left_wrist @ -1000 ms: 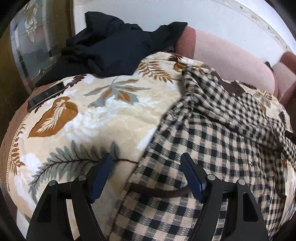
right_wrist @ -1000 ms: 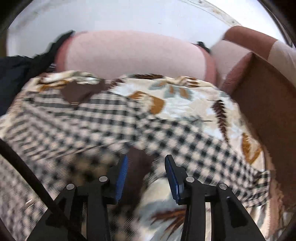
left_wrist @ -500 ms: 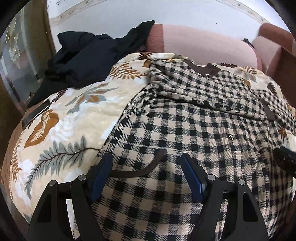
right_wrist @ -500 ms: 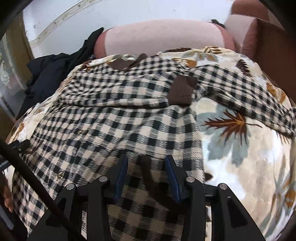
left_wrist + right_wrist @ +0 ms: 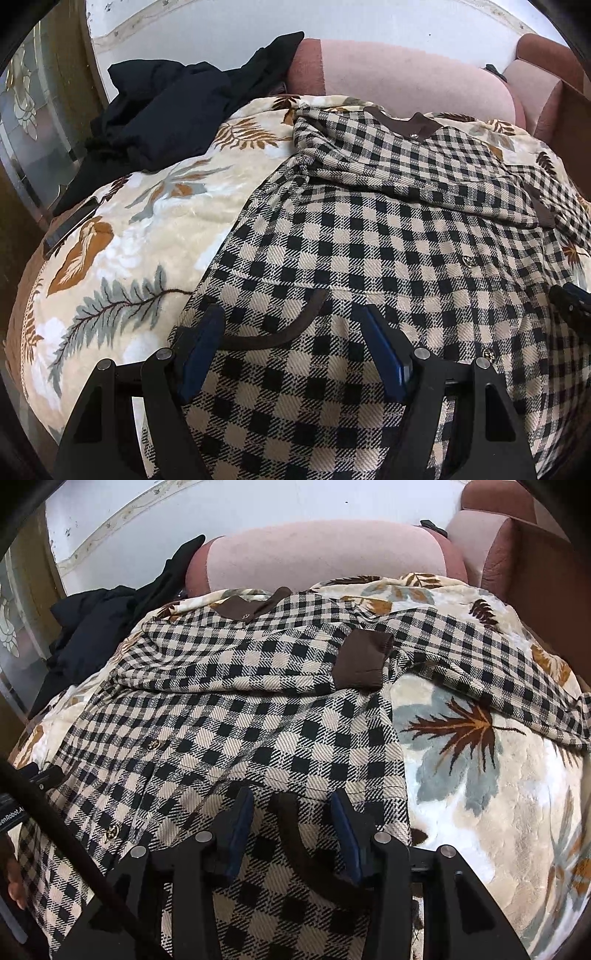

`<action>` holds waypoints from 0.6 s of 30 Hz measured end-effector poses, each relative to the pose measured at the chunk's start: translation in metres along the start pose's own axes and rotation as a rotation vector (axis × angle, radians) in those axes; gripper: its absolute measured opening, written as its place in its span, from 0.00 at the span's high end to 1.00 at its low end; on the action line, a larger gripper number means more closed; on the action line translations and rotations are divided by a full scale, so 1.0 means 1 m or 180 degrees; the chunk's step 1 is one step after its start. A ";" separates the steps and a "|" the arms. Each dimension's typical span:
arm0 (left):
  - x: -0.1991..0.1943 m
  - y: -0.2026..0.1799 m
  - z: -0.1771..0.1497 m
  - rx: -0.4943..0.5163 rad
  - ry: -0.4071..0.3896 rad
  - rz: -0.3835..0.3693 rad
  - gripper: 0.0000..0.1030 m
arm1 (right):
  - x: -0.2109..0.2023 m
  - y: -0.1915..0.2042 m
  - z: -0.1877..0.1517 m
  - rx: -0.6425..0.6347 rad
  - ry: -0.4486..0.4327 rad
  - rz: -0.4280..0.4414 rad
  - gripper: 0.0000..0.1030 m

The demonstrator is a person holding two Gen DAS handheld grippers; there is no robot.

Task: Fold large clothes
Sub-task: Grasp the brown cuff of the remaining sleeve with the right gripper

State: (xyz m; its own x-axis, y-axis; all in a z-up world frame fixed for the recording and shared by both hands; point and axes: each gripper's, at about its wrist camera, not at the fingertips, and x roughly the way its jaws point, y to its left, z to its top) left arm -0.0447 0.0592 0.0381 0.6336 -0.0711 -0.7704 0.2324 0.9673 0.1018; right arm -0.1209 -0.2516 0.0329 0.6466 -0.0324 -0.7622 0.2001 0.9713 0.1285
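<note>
Currently my left claw [image 5: 291,347] is spread wide over the coat [image 5: 388,229], its pads clear of the cloth. My right claw [image 5: 291,823] has just been opening; a brown trim strip lies between its pads, unpinched. Coat: black-and-beige check, brown collar and cuff, brass buttons, spread flat on the leaf-print blanket [image 5: 122,258], one sleeve folded across the chest.

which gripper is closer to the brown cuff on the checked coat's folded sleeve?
Right. The right gripper sits at the coat's hem, just below the brown cuff. The left gripper is at the opposite hem corner; the cuff lies far across the checked coat.
</note>
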 end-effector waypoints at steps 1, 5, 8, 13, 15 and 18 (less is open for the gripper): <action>0.001 0.000 0.000 -0.0005 0.0008 0.0003 0.28 | 0.000 0.000 0.000 -0.0008 0.0000 -0.0004 0.52; 0.006 0.001 0.000 -0.0040 0.0078 -0.0013 0.28 | 0.000 -0.001 0.001 -0.0012 -0.0008 -0.0001 0.52; 0.009 0.002 0.000 -0.0067 0.0117 -0.0039 0.28 | -0.008 -0.019 0.010 0.0128 -0.0107 -0.0066 0.52; 0.011 0.006 0.002 -0.0139 0.0145 -0.0073 0.28 | -0.027 -0.123 0.036 0.1082 -0.0254 -0.0310 0.49; 0.012 0.008 0.003 -0.0194 0.0178 -0.0115 0.28 | -0.033 -0.174 0.036 0.1508 -0.0271 -0.0483 0.45; 0.013 0.008 0.004 -0.0252 0.0184 -0.0132 0.28 | -0.042 -0.236 0.024 0.2057 -0.0216 -0.0770 0.45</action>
State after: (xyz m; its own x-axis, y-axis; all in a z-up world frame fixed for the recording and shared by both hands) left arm -0.0318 0.0653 0.0315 0.5804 -0.0994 -0.8082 0.1969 0.9802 0.0208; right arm -0.1778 -0.4851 0.0496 0.5689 -0.2653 -0.7784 0.7292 0.6003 0.3283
